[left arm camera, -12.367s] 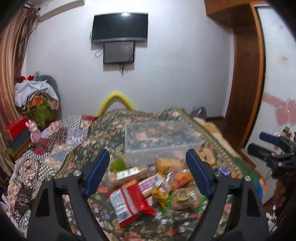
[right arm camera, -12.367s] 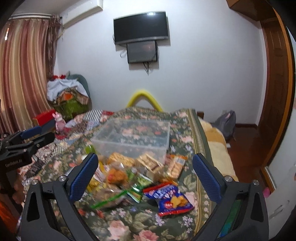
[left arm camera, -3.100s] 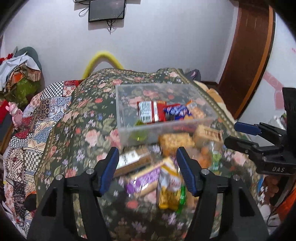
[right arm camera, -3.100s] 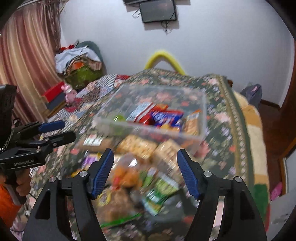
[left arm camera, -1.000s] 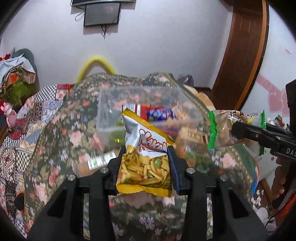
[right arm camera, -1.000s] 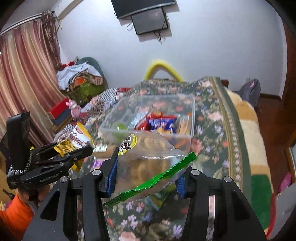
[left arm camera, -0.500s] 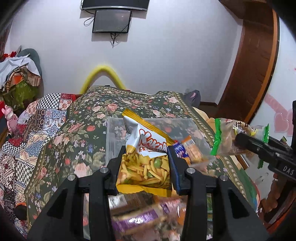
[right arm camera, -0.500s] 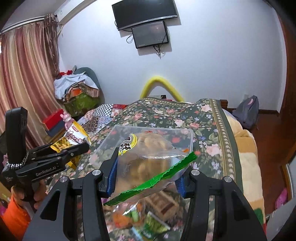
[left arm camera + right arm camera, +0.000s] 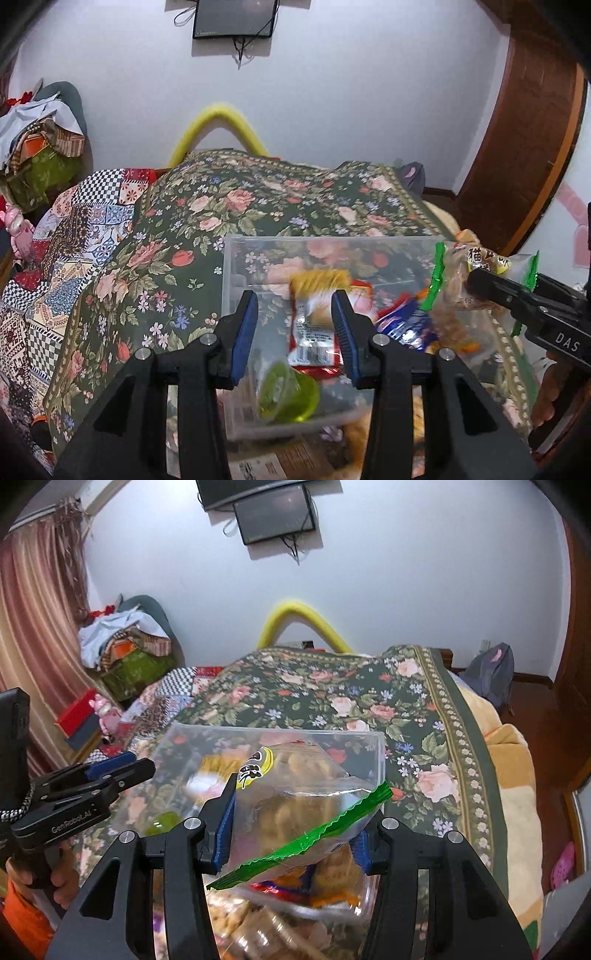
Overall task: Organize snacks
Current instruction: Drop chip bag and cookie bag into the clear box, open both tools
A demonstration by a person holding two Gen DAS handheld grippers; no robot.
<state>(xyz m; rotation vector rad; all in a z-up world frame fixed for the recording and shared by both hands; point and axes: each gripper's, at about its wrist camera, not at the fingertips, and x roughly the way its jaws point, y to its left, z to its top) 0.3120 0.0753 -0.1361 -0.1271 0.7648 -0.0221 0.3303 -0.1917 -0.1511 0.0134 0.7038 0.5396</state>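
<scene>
Both grippers have carried their packets over the clear bin [image 9: 236,258]. Left gripper [image 9: 293,332] now stands with jaws apart and empty, its yellow packet [image 9: 317,291] blurred, apparently dropping inside. Right gripper [image 9: 295,834] clamps the green-edged cookie bag [image 9: 295,812] above the bin. Several snacks lie inside; more wait, cut off, near the bin on the floral bedspread [image 9: 258,199].

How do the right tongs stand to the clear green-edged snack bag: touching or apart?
Touching. The right wrist view shows both blue pads of the right tongs pressed into the clear green-edged snack bag at its sides.
</scene>
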